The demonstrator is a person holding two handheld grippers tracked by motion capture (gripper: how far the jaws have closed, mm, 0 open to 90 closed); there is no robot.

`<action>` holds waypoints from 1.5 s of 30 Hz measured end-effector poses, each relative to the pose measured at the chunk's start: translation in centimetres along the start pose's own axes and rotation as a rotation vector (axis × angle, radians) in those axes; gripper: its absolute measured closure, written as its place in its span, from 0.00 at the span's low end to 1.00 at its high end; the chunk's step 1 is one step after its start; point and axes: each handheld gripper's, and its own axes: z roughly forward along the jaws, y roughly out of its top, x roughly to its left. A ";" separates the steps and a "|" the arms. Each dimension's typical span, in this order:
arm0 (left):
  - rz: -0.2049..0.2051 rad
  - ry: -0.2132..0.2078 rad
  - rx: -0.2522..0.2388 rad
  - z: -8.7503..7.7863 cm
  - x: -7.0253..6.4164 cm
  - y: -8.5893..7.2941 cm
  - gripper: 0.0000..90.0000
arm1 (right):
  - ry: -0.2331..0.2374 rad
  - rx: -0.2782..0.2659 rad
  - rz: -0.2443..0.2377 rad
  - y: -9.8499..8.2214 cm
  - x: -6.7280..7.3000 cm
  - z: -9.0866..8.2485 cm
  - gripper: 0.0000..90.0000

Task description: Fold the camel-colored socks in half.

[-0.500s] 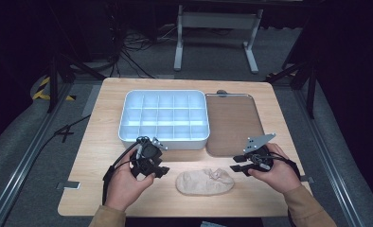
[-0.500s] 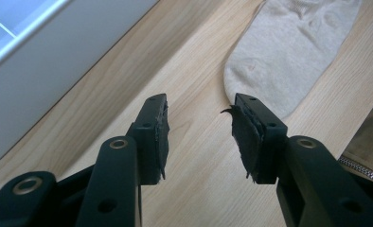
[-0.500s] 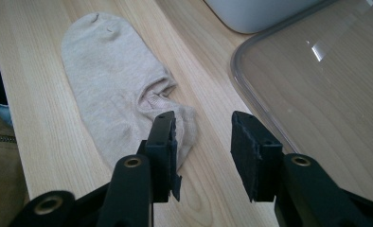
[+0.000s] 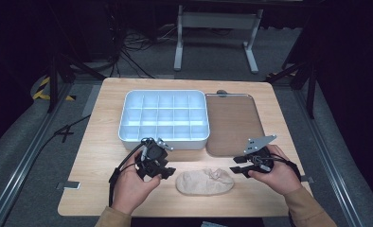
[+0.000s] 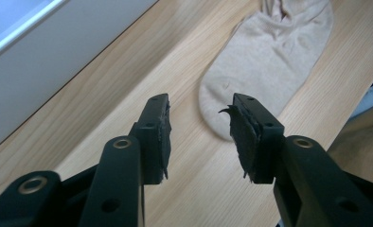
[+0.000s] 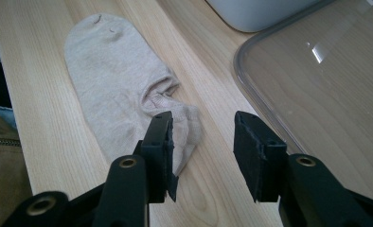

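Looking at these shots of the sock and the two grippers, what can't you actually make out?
- Sock: its underside, against the table in the high view.
- Sock's cuff end: cut off by the top edge in the left gripper view.
- Sock's heel corner: partly behind a jaw in the right gripper view.
- Divided white box: far compartments too small in the high view to tell what they hold.
- Clear lid: cut off by the right gripper view's edges.

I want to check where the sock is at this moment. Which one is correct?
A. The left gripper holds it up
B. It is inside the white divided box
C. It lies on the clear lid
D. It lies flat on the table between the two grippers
D: the sock lies flat on the wooden table, between the left gripper and the right gripper, both open and not touching it.
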 end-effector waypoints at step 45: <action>-0.120 0.068 0.083 7.3 -2.6 -1.1 0.96 | 0.100 0.067 0.049 -1.7 3.1 3.7 0.96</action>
